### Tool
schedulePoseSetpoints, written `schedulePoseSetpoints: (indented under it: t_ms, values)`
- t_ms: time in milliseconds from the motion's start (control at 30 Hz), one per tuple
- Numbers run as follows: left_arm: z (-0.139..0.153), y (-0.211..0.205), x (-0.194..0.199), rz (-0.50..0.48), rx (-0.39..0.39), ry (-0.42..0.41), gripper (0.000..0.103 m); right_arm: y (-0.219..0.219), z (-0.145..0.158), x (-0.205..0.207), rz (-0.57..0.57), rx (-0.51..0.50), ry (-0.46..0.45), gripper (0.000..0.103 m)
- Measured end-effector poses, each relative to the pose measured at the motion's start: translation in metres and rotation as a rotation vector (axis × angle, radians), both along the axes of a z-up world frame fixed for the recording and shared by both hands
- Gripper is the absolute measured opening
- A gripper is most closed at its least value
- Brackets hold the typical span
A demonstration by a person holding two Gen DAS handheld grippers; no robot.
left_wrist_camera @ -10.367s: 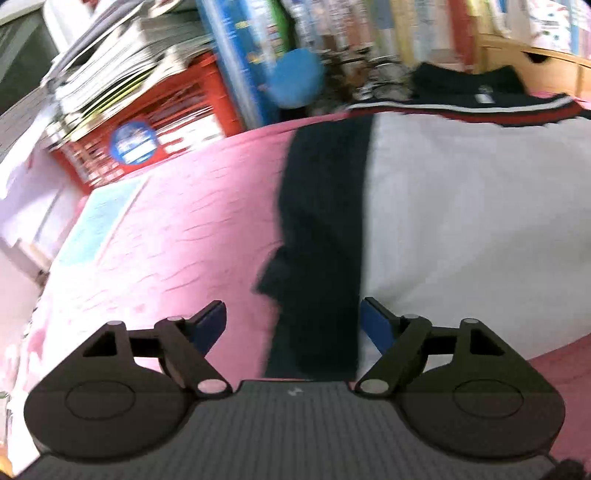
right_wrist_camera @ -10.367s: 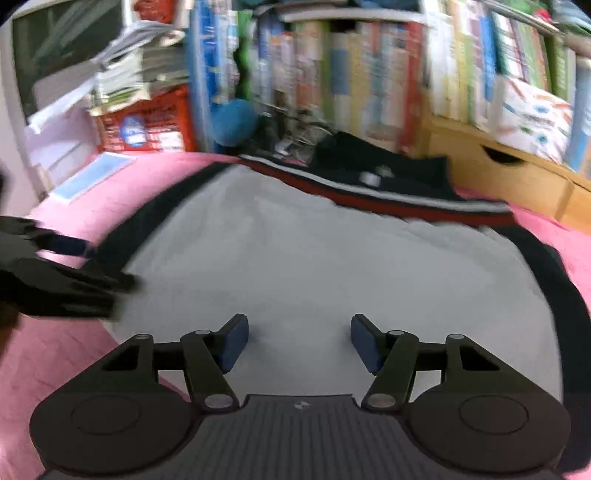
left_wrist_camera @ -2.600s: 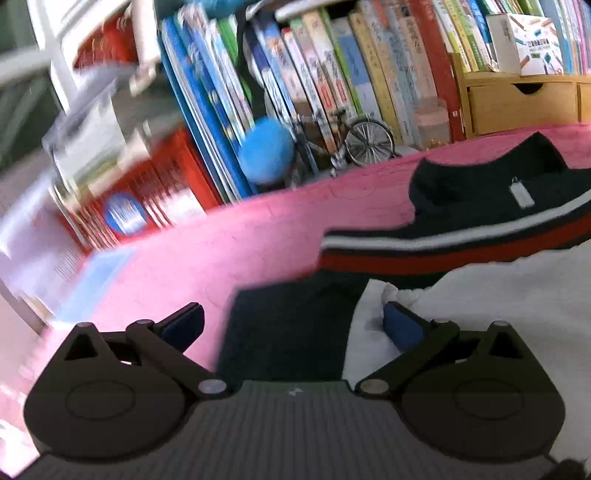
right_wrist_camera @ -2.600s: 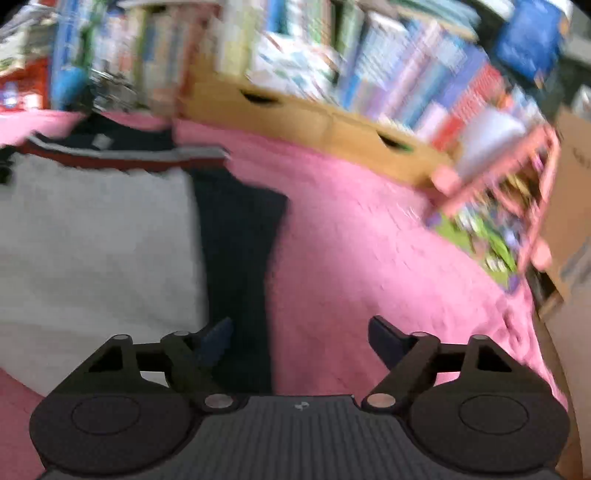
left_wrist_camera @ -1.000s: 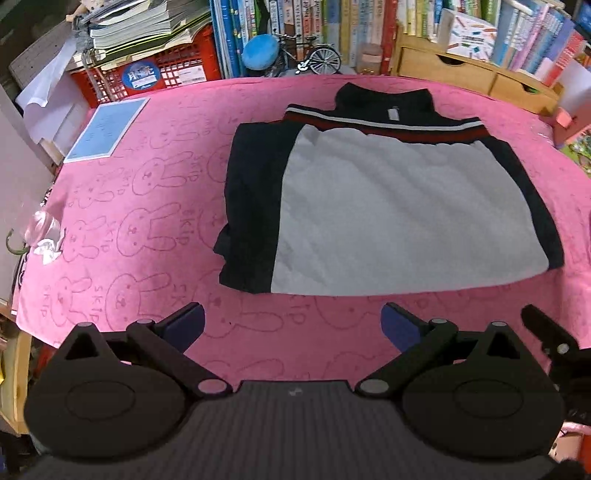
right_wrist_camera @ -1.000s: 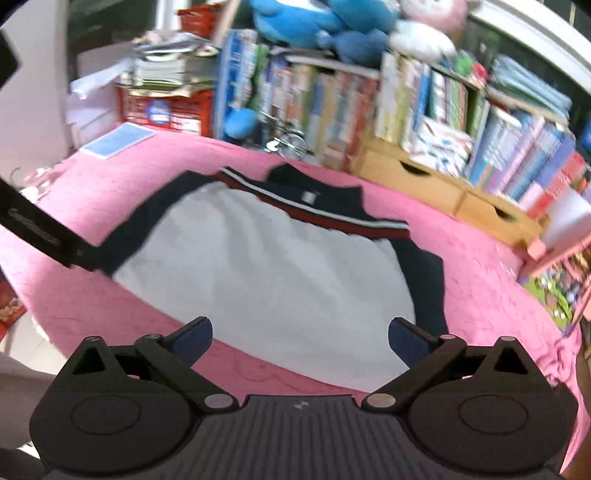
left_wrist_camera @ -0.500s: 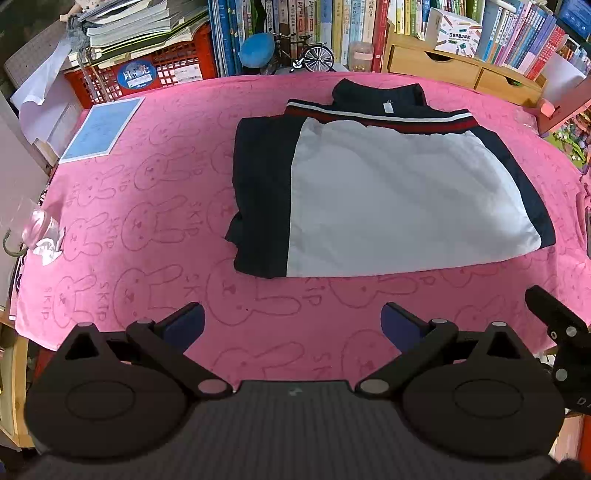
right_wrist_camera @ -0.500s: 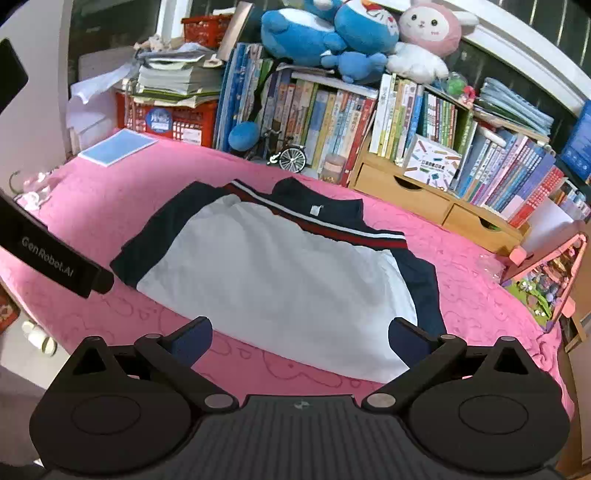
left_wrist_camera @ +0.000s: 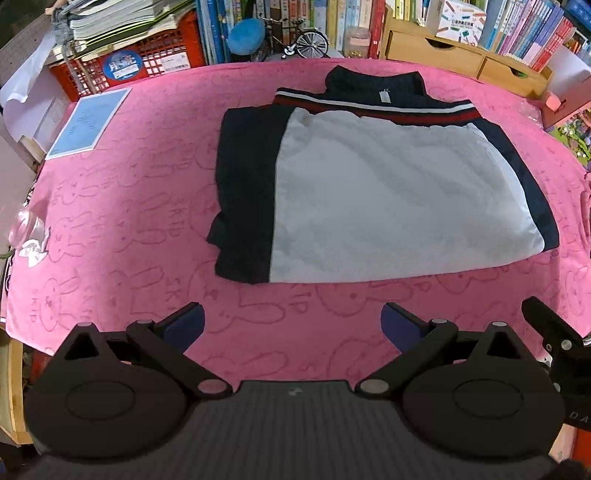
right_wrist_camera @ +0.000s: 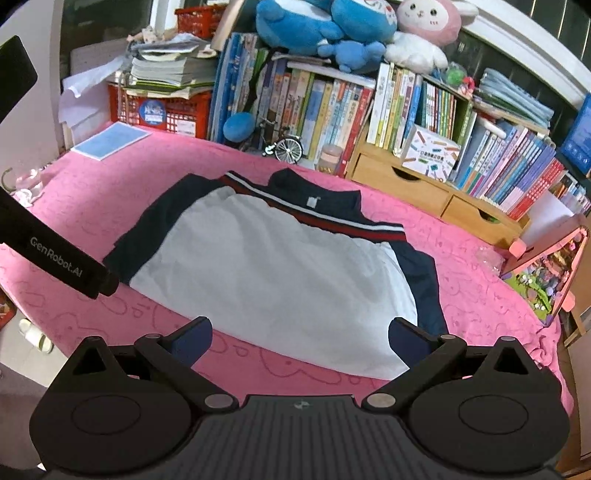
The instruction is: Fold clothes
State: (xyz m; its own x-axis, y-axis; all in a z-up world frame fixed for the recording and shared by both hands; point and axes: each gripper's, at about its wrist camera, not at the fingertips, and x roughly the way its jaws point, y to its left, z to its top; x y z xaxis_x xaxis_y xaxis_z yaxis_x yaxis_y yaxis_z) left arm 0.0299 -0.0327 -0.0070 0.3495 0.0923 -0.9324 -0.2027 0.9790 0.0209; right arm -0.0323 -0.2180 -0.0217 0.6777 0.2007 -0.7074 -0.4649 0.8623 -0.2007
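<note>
A white and navy jacket point(left_wrist_camera: 388, 199) point(right_wrist_camera: 280, 266) with a red and white stripe below its collar lies flat on the pink bunny-print cloth point(left_wrist_camera: 129, 221) point(right_wrist_camera: 476, 295), both sleeves folded in along its sides. My left gripper point(left_wrist_camera: 291, 325) hovers open above the cloth, short of the jacket's near hem, holding nothing. My right gripper point(right_wrist_camera: 299, 336) is open too, held high over the near hem, empty. The left gripper's body point(right_wrist_camera: 55, 254) shows at the left of the right wrist view.
Books and a red crate point(left_wrist_camera: 140, 62) line the far edge, with a wooden drawer unit point(right_wrist_camera: 417, 188), a blue ball point(left_wrist_camera: 245, 31) and a small model bicycle point(right_wrist_camera: 284, 147). A blue sheet point(left_wrist_camera: 88, 122) lies at the far left. A pink rack point(right_wrist_camera: 546, 254) stands right.
Both grippers have pulled back and risen away from the jacket, from close over its sleeves to a high view of the whole garment. In the last half second little has shifted.
</note>
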Motion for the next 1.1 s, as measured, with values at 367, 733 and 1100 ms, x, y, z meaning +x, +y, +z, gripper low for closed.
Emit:
schedulePoseSetpoints:
  t_ms: [367, 733, 1100]
  values:
    - [-0.029, -0.047, 0.052, 0.028, 0.039, 0.081, 0.103, -0.082, -0.031, 0.084, -0.183, 0.192, 0.217, 0.103]
    - [-0.071, -0.09, 0.081, 0.021, 0.16, 0.114, 0.103, -0.221, -0.108, 0.148, -0.527, 0.559, 0.526, 0.097]
    - [-0.097, -0.107, 0.105, 0.001, 0.172, 0.096, 0.103, -0.221, -0.128, 0.167, -0.563, 0.73, 0.539, 0.086]
